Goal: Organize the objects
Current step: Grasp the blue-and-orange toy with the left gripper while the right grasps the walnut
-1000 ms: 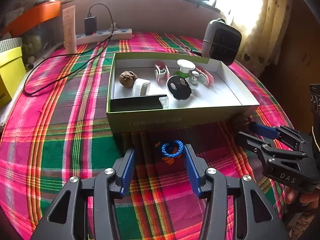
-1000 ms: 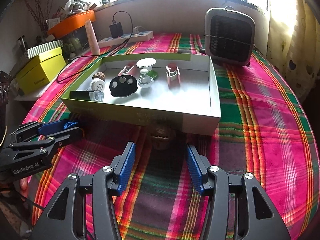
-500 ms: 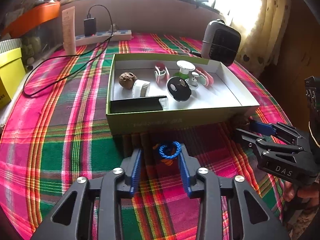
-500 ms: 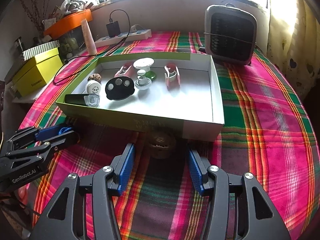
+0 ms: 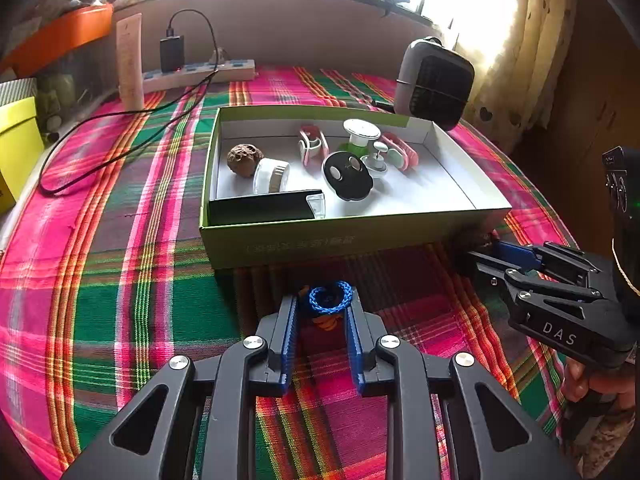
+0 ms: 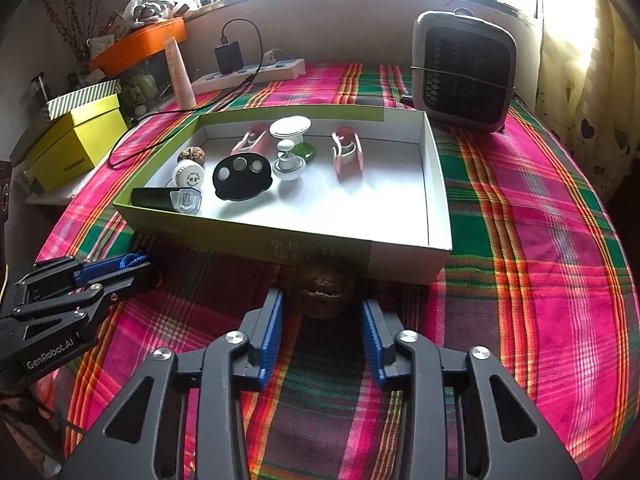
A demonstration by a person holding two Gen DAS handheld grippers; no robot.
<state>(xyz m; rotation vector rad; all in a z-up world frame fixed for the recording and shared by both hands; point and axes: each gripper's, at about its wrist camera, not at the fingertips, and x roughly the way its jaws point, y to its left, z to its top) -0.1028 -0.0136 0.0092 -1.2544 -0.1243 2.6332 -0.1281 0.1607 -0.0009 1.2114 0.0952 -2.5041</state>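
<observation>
Most items already lie in the box (image 5: 344, 236); the left tool (image 5: 322, 304) has just been closing onto the blue ring (image 5: 330, 298); the right tool (image 6: 322, 308) has been narrowing around the walnut (image 6: 324, 292), not yet pressing it.

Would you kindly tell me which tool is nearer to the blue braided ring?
Left. The left tool has just been closing around the blue braided ring; the right tool brackets the walnut by the green box.

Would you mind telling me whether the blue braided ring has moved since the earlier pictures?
No. The blue braided ring lies where it did before the green box.
</observation>
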